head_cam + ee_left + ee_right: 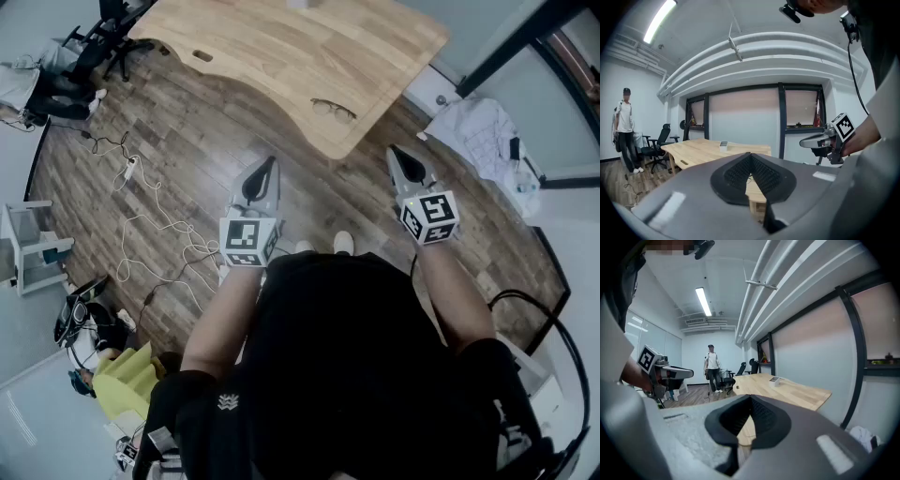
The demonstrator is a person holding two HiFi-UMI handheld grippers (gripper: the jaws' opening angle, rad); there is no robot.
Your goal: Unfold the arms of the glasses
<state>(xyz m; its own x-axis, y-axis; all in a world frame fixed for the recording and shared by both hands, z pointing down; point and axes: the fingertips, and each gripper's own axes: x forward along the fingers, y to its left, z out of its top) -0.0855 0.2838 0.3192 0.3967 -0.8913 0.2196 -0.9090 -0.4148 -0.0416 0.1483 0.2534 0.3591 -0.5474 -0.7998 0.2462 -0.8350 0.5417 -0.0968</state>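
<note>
A pair of thin dark-framed glasses lies folded on the light wooden table, close to its near curved edge. My left gripper is held over the floor short of the table, below and left of the glasses, its jaws shut and empty. My right gripper hangs to the right of the table's corner, also shut with nothing in it. In the left gripper view the shut gripper points at the table. The right gripper view shows that shut gripper aimed along the table.
White cables and a power strip trail over the wood floor at the left. Office chairs stand at the table's far left. A white garment lies at the right. A person stands far off. A small white box sits on the table.
</note>
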